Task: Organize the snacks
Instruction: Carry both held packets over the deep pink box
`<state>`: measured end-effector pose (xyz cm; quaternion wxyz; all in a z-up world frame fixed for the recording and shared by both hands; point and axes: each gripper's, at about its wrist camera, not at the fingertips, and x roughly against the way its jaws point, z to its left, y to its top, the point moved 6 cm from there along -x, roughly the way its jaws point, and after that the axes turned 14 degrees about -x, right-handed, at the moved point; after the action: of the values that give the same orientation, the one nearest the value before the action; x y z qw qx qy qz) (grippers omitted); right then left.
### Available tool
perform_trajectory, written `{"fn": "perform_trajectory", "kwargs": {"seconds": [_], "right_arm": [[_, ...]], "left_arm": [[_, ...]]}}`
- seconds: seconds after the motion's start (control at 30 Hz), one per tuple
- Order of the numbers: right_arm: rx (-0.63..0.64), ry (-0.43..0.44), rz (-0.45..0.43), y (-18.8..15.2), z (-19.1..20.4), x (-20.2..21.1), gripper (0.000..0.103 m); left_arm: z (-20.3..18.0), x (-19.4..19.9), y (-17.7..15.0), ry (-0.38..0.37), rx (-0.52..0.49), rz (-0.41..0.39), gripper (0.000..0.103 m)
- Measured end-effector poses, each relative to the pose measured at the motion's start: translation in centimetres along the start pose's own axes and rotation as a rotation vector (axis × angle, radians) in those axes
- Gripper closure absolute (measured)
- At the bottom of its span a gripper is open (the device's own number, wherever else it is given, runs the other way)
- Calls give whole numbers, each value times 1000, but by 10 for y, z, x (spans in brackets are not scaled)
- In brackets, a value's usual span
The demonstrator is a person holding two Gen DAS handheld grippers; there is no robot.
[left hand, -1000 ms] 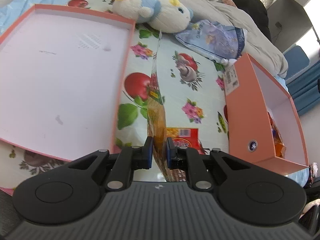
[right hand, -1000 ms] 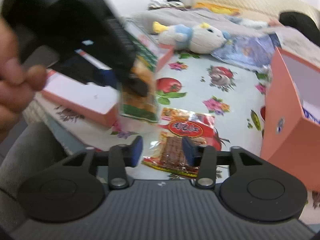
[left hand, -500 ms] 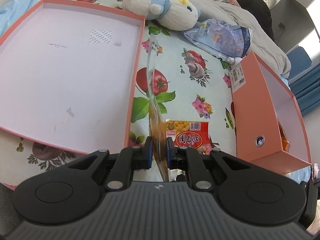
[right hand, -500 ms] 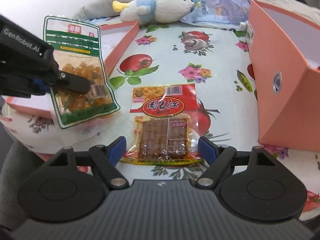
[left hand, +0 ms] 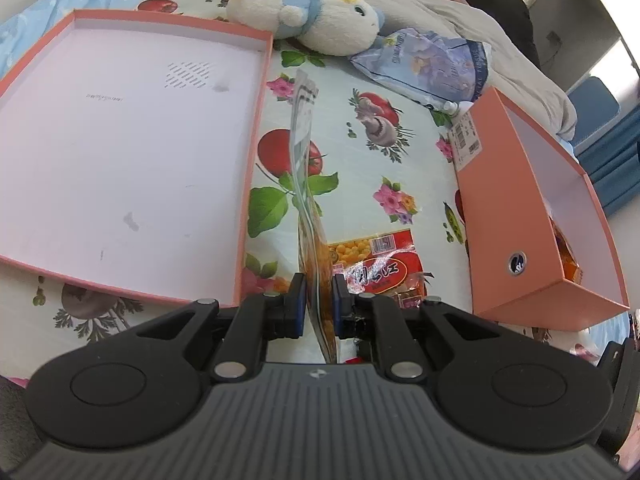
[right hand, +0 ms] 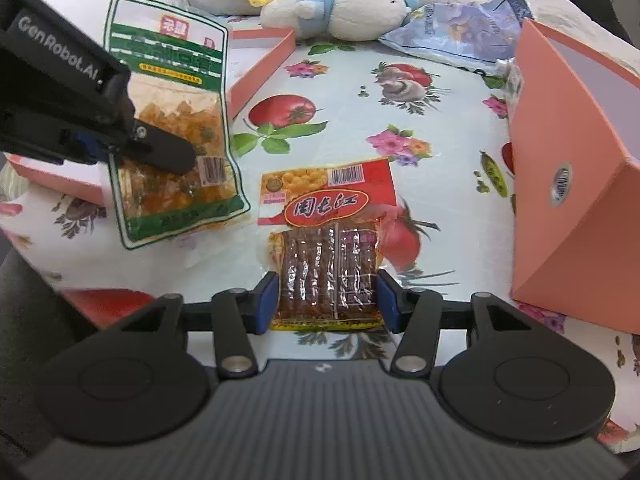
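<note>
Red plastic snack packet (right hand: 326, 236) lies lengthwise toward us on the bed; our right gripper (right hand: 326, 300) fingers, just closing, straddle its near end; left gripper (left hand: 318, 306) pinches the green-bordered packet (right hand: 176, 140) upright.

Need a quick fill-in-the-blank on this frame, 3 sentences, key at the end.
1. The left gripper is shut on the ___-bordered snack packet.
2. The right gripper straddles the ___ snack packet lying on the cloth, jaws just closing in.
3. The plush toy lies between the flat tray and the ___ plastic bag.

Missing: green; red; blue
</note>
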<state>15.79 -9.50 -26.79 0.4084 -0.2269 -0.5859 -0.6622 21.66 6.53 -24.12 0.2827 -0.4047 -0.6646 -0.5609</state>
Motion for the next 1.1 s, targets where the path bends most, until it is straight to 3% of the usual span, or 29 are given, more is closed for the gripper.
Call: {"fn": "perform_trajectory", "kwargs": {"seconds": [0.57,1.1], "right_arm": [[-102,6,-60,25,-21,52,49],[-159,25,-227,87,-41,132,49]], "left_arm": [[-32,29,10,-8,-44,-53,88],[-79,83,57,-42,-103,-161,88]]}}
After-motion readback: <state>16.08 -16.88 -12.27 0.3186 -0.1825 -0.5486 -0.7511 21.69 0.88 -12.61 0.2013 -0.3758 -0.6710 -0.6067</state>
